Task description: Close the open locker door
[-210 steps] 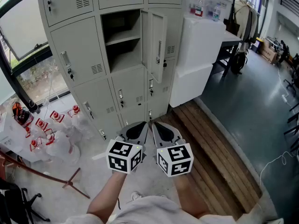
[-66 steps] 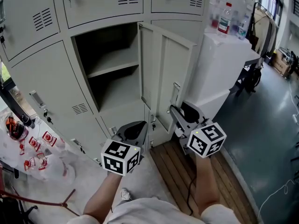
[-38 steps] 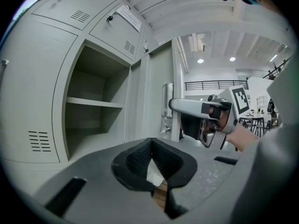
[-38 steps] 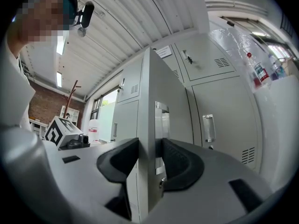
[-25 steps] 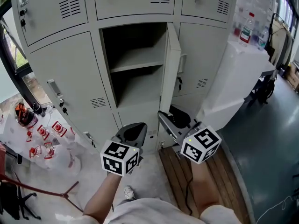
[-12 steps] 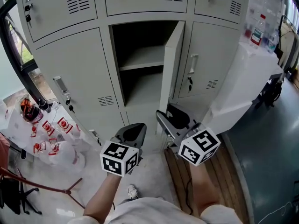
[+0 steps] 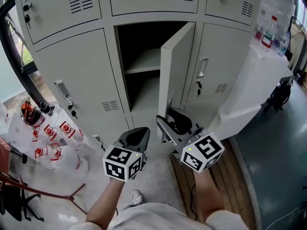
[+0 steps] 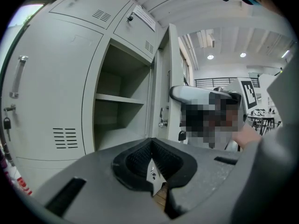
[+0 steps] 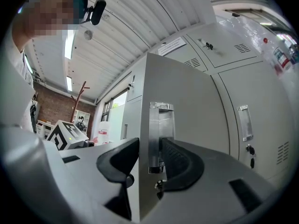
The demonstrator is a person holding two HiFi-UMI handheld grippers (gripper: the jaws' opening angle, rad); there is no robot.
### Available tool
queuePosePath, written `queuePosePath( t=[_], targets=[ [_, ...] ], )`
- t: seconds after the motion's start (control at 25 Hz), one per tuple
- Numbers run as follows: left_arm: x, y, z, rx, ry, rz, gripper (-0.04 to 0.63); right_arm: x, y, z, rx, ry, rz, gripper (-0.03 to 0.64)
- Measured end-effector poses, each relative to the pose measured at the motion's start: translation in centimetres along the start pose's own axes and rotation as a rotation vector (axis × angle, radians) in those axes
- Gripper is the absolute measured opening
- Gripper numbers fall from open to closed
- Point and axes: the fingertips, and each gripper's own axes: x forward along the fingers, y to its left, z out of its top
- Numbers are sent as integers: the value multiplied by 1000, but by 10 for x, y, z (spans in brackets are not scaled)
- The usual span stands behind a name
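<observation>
- The locker door [image 7: 175, 75] is roughly half open. It hinges on the right of the open compartment [image 7: 139, 51], and its free edge swings out toward the camera.
- The right gripper [image 7: 168, 120] is down at the door's lower free edge. Its jaws are spread wide and have just been opening. The door edge and its metal handle [image 9: 155, 134] sit between them, one jaw on the inner side and one on the outer face. I can't see the pads actually squeezing it.
- The left gripper [image 7: 137, 132] has its jaws closed together with nothing in them. It hangs low and left of the door, in front of the lower lockers and well apart from the door.
- There's open air between the door's free edge and the left side of the compartment frame. The inside shelf [image 7: 144, 67] sits back from the front, so it's clear of the opening.
- On the right, the neighbouring locker door [image 7: 225, 66] is shut flat, and a white block [image 7: 249, 85] stands just past it.
- The floor below is bare concrete, with a wooden strip [image 7: 184, 181] on the right. Clear bags of red-labelled stuff [image 7: 53, 138] are piled off to the left.
- Each gripper cube carries black-and-white square markers.
- A white label strip [image 9: 172, 45] sits on an upper locker, but the print is too small to read. The bottle [image 7: 270, 30] on the white block has a red label, also unreadable.
</observation>
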Motion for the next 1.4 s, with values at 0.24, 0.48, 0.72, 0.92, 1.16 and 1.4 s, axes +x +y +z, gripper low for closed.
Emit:
queuePosePath(
  t=[0.24, 0.48, 0.72, 0.92, 1.16, 1.4],
  targets=[
    [3, 9, -1, -5, 0, -8, 6, 13, 2, -2, 1, 4, 0, 152],
    [0, 26, -1, 4, 3, 0, 6, 29, 5, -5, -6, 11, -39, 150],
    [-6, 46, 2, 16, 0, 13, 6, 45, 5, -8, -7, 15, -96, 150],
    [-8, 63, 4, 14, -9, 18, 6, 59, 5, -10, -13, 8, -132, 149],
    [-3, 71, 9, 18, -25, -9, 6, 72, 4, -13, -3, 8, -139, 146],
    [0, 80, 13, 27, -32, -30, 6, 84, 3, -14, -30, 7, -181, 146]
  ],
)
